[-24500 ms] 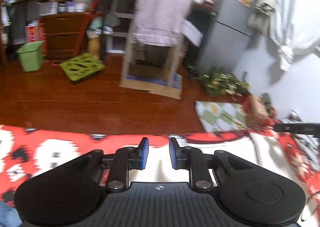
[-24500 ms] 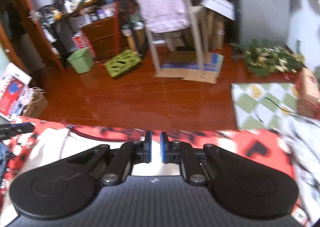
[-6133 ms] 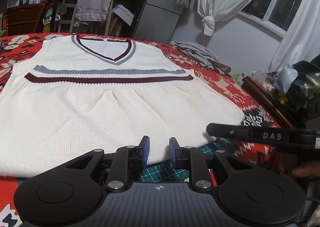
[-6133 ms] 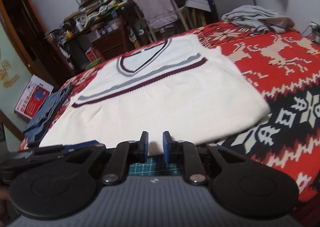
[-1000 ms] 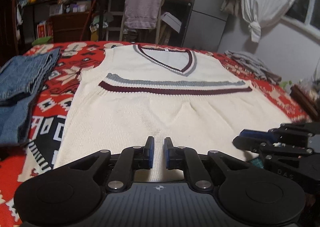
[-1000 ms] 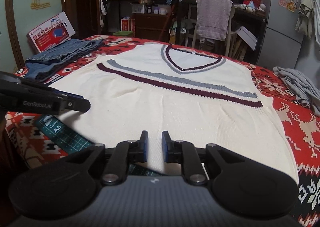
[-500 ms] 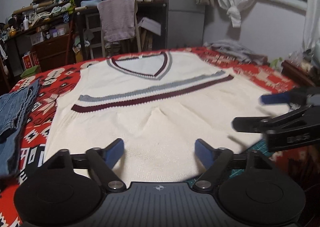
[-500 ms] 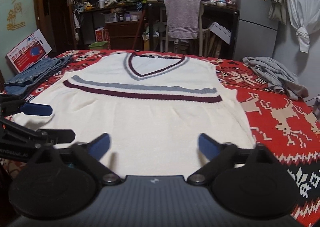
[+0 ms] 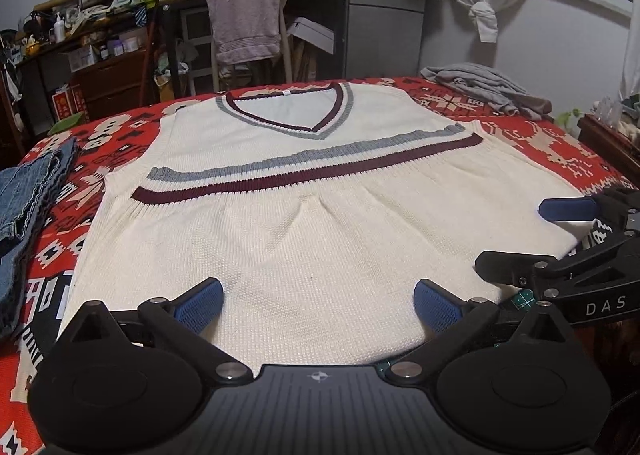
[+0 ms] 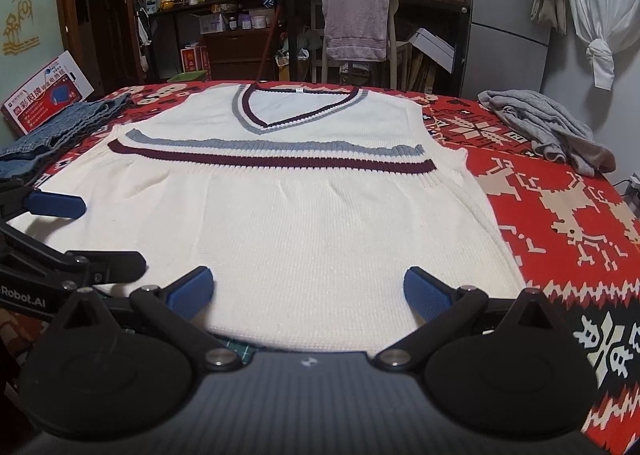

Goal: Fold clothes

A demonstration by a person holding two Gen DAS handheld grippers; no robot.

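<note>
Your left gripper and right gripper both gape wide, holding nothing.
The cream knitted sleeveless V-neck vest lies flat, hem at the near edge of your red patterned blanket.

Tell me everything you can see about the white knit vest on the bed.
The vest is cream-white knit, sleeveless, with a V-neck trimmed in grey and maroon and matching grey and maroon stripes across the chest. It lies flat, front up and unfolded, neck away from the cameras, on the red patterned blanket. Slight gathers show under the stripes. Both grippers, left and right, hover open at its hem.
</note>
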